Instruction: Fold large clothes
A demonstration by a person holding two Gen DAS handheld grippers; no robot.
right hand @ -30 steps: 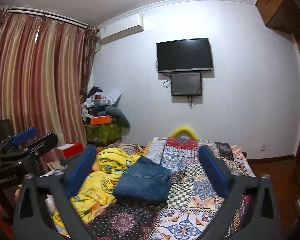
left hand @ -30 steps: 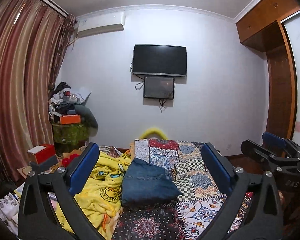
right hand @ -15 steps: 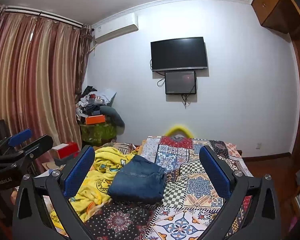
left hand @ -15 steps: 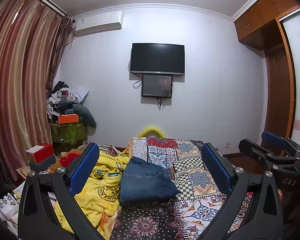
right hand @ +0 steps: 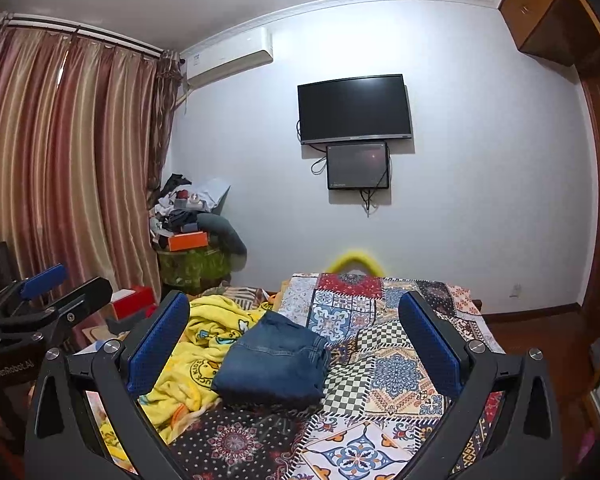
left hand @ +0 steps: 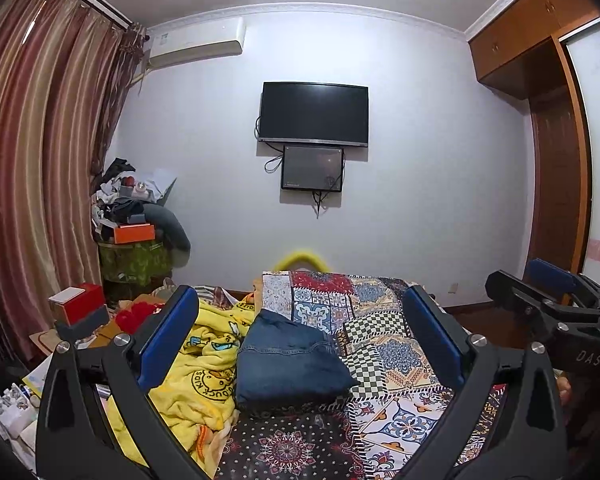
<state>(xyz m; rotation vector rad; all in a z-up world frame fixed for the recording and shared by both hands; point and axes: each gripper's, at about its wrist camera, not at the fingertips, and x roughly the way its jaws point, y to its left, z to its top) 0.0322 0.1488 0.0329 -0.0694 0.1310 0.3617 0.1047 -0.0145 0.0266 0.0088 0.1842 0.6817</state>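
A folded pair of blue jeans (left hand: 288,364) lies as a compact stack on the patterned patchwork bedspread (left hand: 384,340), near the bed's middle. It also shows in the right wrist view (right hand: 272,360). My left gripper (left hand: 300,332) is open and empty, held above and short of the jeans. My right gripper (right hand: 296,328) is open and empty, likewise held back from the jeans. The right gripper shows at the right edge of the left wrist view (left hand: 548,300). The left gripper shows at the left edge of the right wrist view (right hand: 40,296).
A crumpled yellow duck-print blanket (left hand: 204,360) lies left of the jeans. A cluttered stand with an orange box (left hand: 134,234) is in the far left corner by striped curtains (left hand: 40,160). A TV (left hand: 314,114) hangs on the far wall. A wooden wardrobe (left hand: 556,168) stands right.
Both grippers have stayed open and drifted slightly; the view has shifted a little, with the jeans still lying folded on the bed.
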